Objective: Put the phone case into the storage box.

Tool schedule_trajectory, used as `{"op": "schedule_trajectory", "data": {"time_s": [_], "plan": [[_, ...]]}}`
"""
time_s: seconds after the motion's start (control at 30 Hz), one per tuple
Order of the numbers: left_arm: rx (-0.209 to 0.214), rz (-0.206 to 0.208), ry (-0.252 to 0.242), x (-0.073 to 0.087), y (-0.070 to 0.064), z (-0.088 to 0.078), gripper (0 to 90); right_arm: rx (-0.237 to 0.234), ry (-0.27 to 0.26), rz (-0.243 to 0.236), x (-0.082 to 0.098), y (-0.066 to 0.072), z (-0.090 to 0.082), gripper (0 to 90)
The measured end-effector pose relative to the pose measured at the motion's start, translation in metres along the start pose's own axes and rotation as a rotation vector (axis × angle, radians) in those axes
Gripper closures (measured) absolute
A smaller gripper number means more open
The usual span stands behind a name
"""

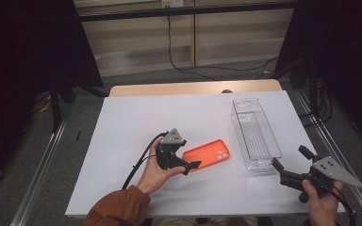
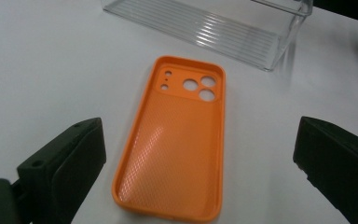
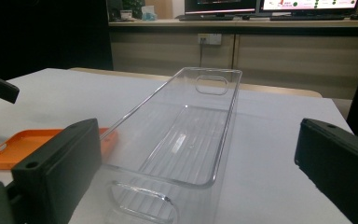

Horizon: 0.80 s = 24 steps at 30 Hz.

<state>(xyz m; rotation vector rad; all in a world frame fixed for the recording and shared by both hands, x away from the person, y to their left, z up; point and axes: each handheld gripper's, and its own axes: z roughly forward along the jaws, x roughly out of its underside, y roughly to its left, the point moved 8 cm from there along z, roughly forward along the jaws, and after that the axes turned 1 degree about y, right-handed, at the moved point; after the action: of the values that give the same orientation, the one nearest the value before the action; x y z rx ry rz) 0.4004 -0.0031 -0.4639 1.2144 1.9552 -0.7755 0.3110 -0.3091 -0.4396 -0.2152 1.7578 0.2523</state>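
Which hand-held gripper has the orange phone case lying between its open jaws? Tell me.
The left hand-held gripper: the orange plastic phone case lies between its jaws, untouched. The right hand-held gripper faces the clear plastic bin.

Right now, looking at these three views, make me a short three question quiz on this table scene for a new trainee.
1. True or false: the orange phone case lies inside the clear bin.
2. Which gripper has the case lying between its open fingers?
A. left gripper
B. right gripper
3. Fill in: the case lies with its hollow side facing ____.

Key:
1. False. It lies flat on the white table cover, beside the bin.
2. A. Its fingers stand wide, not touching the case.
3. Up.
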Motion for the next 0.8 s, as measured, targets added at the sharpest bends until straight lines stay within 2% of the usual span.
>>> {"op": "schedule_trajectory", "data": {"time_s": [0.1, 0.27, 0.33, 0.47, 0.8], "plan": [[0.017, -0.001, 0.011, -0.001, 0.0, 0.006, 2.4, -0.003, -0.001, -0.004, 0.0, 0.0, 0.0, 0.0], [0.022, 0.026, 0.062, -0.003, 0.002, 0.016, 3.3, -0.004, 0.0, -0.004, 0.0, 0.0, 0.0, 0.0], [0.034, 0.018, 0.067, -0.004, 0.002, 0.021, 3.2, -0.005, 0.0, -0.004, 0.0, 0.0, 0.0, 0.0], [0.038, 0.03, 0.109, -0.002, 0.004, 0.028, 3.2, -0.005, 0.002, -0.004, 0.0, 0.0, 0.0, 0.0], [0.027, 0.029, 0.146, -0.002, 0.014, 0.037, 3.4, -0.005, 0.003, -0.009, 0.0, 0.0, 0.0, 0.0]]}}
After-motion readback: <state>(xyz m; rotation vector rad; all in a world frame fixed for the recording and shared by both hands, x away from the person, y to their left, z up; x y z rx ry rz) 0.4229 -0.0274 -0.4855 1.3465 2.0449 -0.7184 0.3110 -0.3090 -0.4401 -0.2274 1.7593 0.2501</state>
